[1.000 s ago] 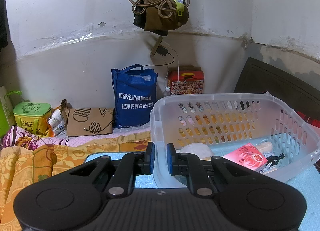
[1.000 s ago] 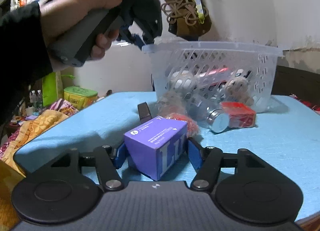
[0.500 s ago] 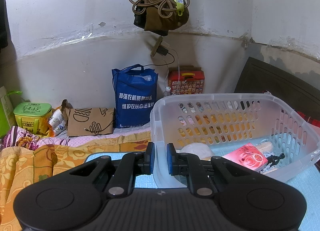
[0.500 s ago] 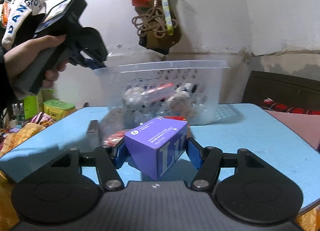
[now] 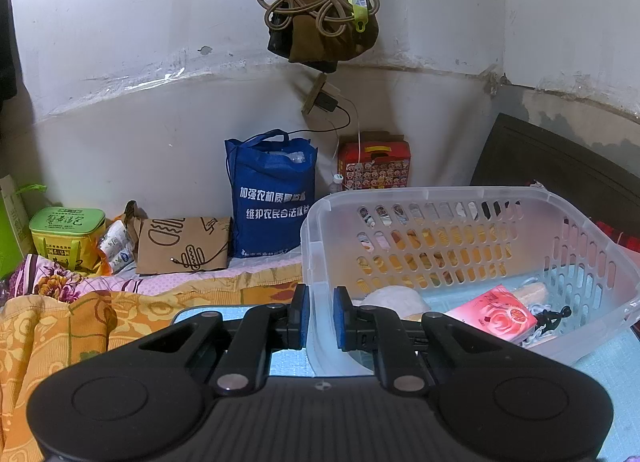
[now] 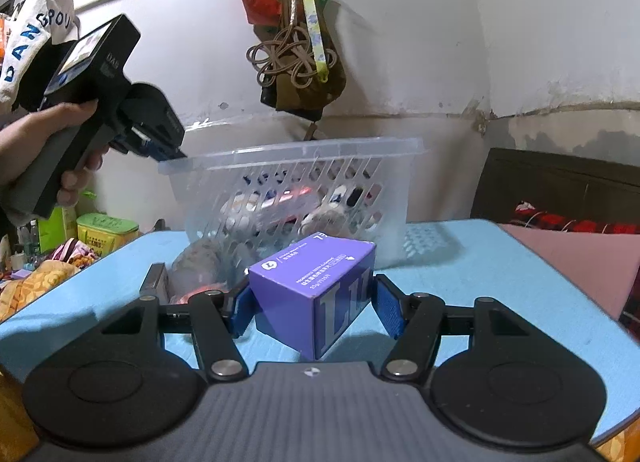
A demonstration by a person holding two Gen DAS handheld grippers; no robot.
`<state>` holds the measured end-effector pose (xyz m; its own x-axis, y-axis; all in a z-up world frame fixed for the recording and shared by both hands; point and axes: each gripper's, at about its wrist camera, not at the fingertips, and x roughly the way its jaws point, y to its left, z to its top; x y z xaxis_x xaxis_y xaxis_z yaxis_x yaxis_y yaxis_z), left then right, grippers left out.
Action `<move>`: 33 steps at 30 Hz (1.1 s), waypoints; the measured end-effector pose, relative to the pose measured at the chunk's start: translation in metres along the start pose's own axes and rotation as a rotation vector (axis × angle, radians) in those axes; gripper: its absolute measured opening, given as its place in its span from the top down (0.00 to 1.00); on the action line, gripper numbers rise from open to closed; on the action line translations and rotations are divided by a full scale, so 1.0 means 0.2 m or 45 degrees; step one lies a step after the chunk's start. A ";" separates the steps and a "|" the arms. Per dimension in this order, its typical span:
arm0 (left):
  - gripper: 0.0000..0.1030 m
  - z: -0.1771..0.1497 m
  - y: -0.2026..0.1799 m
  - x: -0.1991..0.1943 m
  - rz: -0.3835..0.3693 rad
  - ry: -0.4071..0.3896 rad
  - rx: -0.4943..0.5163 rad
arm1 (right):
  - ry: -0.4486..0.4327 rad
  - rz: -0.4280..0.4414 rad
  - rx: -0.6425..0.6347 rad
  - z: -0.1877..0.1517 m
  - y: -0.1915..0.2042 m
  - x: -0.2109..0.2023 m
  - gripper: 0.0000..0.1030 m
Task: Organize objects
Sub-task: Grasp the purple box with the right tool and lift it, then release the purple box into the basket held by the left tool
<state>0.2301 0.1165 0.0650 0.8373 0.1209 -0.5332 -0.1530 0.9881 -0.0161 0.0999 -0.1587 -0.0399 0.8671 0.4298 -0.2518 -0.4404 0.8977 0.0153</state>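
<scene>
My right gripper (image 6: 312, 302) is shut on a purple box (image 6: 316, 286) with white lettering and holds it above the blue table (image 6: 480, 274). Straight beyond the box stands a clear plastic basket (image 6: 300, 150), tilted. My left gripper (image 5: 319, 302) is shut on the near left corner of the basket (image 5: 440, 194). The right wrist view shows that left gripper (image 6: 160, 150) in a person's hand, pinching the rim. Inside the basket lie a red packet (image 5: 496, 316), a white bundle (image 5: 396, 298) and other small items.
A black flat object (image 6: 156, 282) and a grey and red bundle (image 6: 196, 262) lie on the table by the basket's left end. Behind are a blue bag (image 5: 272, 198), a red box (image 5: 374, 166), a green tin (image 5: 66, 234) and orange bedding (image 5: 60, 326). Cords hang from the wall (image 6: 296, 58).
My right gripper has carried the purple box upward and sideways, so the basket has shifted from the right to straight ahead. The left gripper and the basket have kept still.
</scene>
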 end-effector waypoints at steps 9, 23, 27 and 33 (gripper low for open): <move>0.84 0.00 0.00 0.00 -0.002 0.000 -0.001 | -0.040 0.026 0.003 0.14 -0.08 0.00 0.38; 0.84 0.00 0.00 0.00 -0.005 0.000 -0.001 | 0.062 0.179 -0.074 0.89 -0.06 0.64 0.37; 0.84 0.00 0.01 0.01 -0.015 0.002 -0.009 | 0.125 0.110 -0.132 0.88 -0.03 0.80 0.36; 0.84 0.00 0.01 0.01 -0.013 0.001 0.001 | -0.018 -0.058 -0.096 0.87 -0.11 0.75 0.00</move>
<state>0.2312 0.1181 0.0644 0.8383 0.1105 -0.5339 -0.1438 0.9894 -0.0210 0.2796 -0.0966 0.0896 0.8897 0.3905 -0.2367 -0.4162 0.9067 -0.0688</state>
